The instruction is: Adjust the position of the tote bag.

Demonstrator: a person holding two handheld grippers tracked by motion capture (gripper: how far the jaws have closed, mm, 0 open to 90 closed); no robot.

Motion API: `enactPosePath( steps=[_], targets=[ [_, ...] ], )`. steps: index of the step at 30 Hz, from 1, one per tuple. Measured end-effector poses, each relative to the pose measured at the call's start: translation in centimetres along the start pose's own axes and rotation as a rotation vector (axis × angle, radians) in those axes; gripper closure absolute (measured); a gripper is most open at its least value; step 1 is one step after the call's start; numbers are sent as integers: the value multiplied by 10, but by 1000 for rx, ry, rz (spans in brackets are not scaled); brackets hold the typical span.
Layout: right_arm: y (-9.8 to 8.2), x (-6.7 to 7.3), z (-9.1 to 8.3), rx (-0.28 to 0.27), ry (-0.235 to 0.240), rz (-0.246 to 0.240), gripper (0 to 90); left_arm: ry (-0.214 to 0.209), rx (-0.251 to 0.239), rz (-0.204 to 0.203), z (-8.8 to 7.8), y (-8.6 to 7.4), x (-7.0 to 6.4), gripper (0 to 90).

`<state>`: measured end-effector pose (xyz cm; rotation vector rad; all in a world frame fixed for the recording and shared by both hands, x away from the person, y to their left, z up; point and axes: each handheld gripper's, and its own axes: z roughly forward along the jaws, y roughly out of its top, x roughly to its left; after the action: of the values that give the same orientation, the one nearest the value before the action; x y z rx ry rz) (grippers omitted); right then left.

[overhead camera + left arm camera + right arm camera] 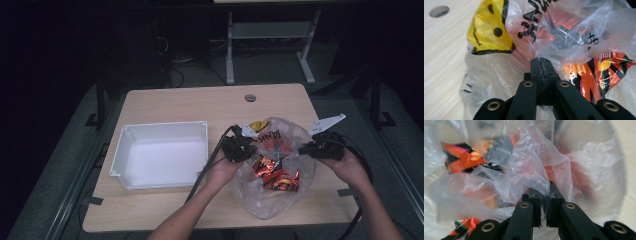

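Your L gripper (541, 60) & R gripper (545, 188): both clamped on plastic bag (300, 140) film, either side of its mouth. Snack packs (275, 175) remain inside bag; white bin (130, 132), left of bag, holds nothing yet, so unloading likely barely begun.

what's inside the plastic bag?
Through the clear bag you can see orange-and-black snack packets, one with a chip-brand logo. How many there are, and anything beneath them, is hidden by the crumpled film and the bag's red print.

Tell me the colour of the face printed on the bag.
Yellow with black outline and eyes, best in the left gripper view.
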<state>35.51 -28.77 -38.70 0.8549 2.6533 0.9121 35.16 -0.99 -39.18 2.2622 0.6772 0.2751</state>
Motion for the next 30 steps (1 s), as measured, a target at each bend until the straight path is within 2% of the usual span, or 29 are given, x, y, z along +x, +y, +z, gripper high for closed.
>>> enactPosePath(
  steps=[3, 6, 8, 9, 12, 17, 22, 30],
  targets=[
    [-4, 0, 12, 28, 18, 13, 849, -7, 32, 0, 11, -1, -4, 899],
    [-8, 3, 19, 51, 39, 15, 856, -9, 37, 3, 17, -3, -6, 899],
    [-9, 5, 22, 51, 49, 8, 861, -10, 50, 2, 19, -4, -7, 899],
    [-11, 7, 23, 46, 75, 11, 865, -11, 54, 9, 20, -5, -7, 899],
    [-12, 11, 25, 45, 96, 12, 868, -12, 68, 18, 20, -8, -10, 899],
    [-11, 22, 27, 47, 132, -22, 870, -19, 89, 20, 21, -14, -10, 900],
    [-12, 34, 30, 56, 151, -43, 872, -19, 100, 44, 21, -20, -16, 900],
    [-17, 47, 29, 65, 170, -76, 873, -45, 106, 69, 15, -29, -26, 900]
  ],
)
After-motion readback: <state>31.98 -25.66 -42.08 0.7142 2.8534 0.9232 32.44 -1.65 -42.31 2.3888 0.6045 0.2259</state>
